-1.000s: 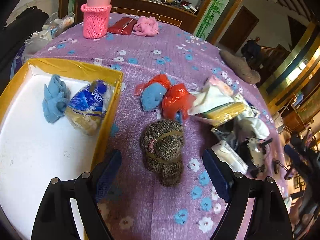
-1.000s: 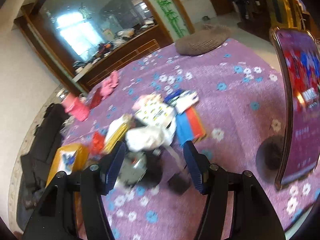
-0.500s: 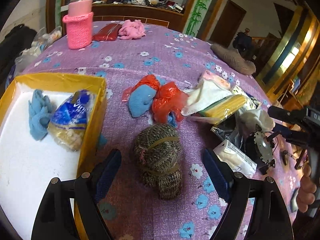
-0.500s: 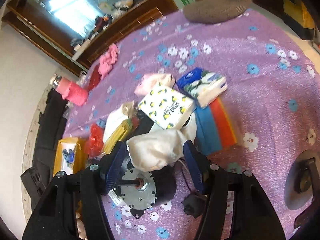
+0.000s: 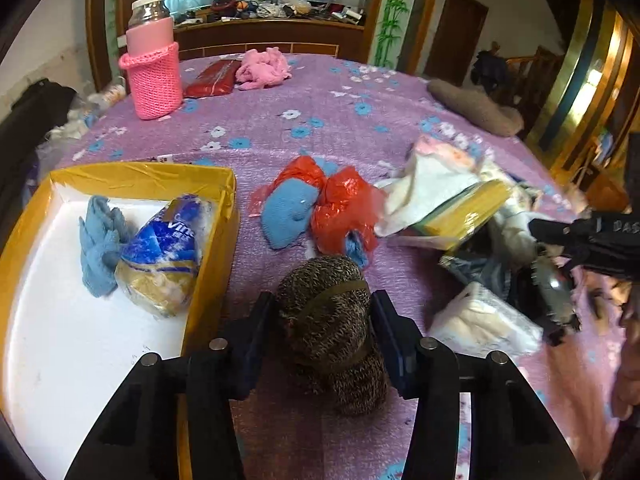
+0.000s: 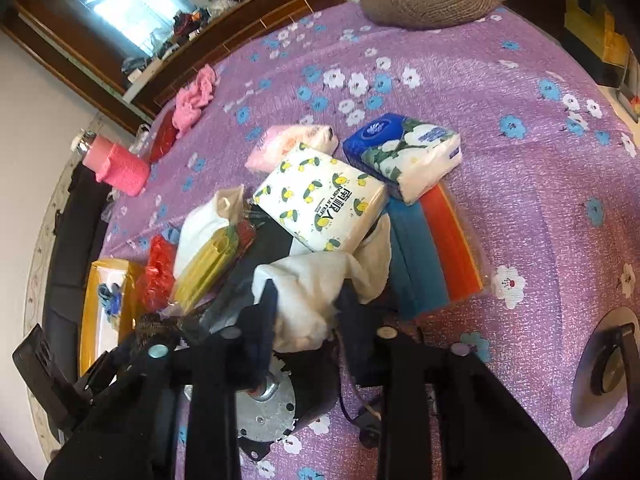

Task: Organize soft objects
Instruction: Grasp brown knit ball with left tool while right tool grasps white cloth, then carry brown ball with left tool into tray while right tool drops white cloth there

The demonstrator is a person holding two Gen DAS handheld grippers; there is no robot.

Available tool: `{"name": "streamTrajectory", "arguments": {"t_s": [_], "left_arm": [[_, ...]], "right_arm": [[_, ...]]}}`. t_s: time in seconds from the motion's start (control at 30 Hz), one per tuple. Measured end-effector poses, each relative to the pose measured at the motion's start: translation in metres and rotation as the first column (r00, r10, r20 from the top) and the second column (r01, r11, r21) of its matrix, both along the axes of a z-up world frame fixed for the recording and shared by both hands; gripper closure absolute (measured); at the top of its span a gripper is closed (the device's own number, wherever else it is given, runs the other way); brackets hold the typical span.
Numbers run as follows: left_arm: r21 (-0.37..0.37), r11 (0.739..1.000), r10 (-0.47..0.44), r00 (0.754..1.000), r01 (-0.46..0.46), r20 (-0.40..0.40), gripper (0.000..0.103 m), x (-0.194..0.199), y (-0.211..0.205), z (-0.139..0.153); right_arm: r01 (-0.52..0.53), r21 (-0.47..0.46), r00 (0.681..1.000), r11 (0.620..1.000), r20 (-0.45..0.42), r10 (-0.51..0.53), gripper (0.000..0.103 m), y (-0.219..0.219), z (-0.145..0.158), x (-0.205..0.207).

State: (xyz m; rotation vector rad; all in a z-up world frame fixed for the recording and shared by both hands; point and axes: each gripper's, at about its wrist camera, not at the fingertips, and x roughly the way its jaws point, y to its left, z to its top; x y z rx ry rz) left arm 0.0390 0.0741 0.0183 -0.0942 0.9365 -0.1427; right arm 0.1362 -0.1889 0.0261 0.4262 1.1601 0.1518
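A brown knitted bundle (image 5: 328, 320) tied with a band lies on the purple flowered cloth beside the yellow box (image 5: 140, 176). My left gripper (image 5: 322, 316) is closing, and its pads press on both sides of the bundle. In the right wrist view a crumpled white cloth (image 6: 308, 292) lies on top of a metal motor (image 6: 272, 404). My right gripper (image 6: 306, 312) is closing with that cloth pinched between its fingers. The box holds a blue cloth (image 5: 98, 236) and a blue-wrapped pack (image 5: 164, 256).
Red plastic bags around a blue cloth (image 5: 316, 208) lie just beyond the bundle. Tissue packs (image 6: 324, 196), blue and orange sponges (image 6: 436, 248) and a yellow pack (image 6: 212, 264) crowd the pile. A pink-sleeved bottle (image 5: 154, 68) and pink cloth (image 5: 262, 68) sit far back.
Both grippers went from wide open to closed: the left onto the brown bundle, the right onto the white cloth after dropping toward the pile.
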Motion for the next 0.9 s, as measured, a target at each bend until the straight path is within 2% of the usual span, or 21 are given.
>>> {"name": "streamTrajectory", "arguments": {"t_s": [0.17, 0.33, 0.67, 0.77, 0.9], "left_arm": [[-0.104, 0.994, -0.01, 0.998, 0.016, 0.063, 0.056, -0.01, 0.015, 0.014], [-0.151, 0.988, -0.007, 0.991, 0.027, 0.133, 0.056, -0.025, 0.03, 0.033], [-0.281, 0.959, 0.02, 0.989, 0.023, 0.148, 0.056, -0.071, 0.079, 0.077], [-0.274, 0.962, 0.051, 0.984, -0.003, 0.168, 0.056, -0.085, 0.107, 0.092], [-0.22, 0.972, 0.119, 0.979, -0.081, 0.167, 0.056, -0.089, 0.151, 0.1]], "right_arm": [[0.021, 0.003, 0.997, 1.0, 0.072, -0.021, 0.084, -0.003, 0.022, -0.011], [0.021, -0.006, 0.99, 1.0, 0.138, -0.02, 0.084, -0.002, 0.046, -0.024], [-0.03, 0.026, 0.974, 0.999, 0.225, 0.024, 0.084, 0.018, 0.092, -0.051], [-0.077, 0.037, 0.964, 0.996, 0.259, 0.065, 0.084, 0.04, 0.109, -0.06], [-0.17, 0.066, 0.948, 0.983, 0.285, 0.145, 0.084, 0.086, 0.122, -0.063]]}}
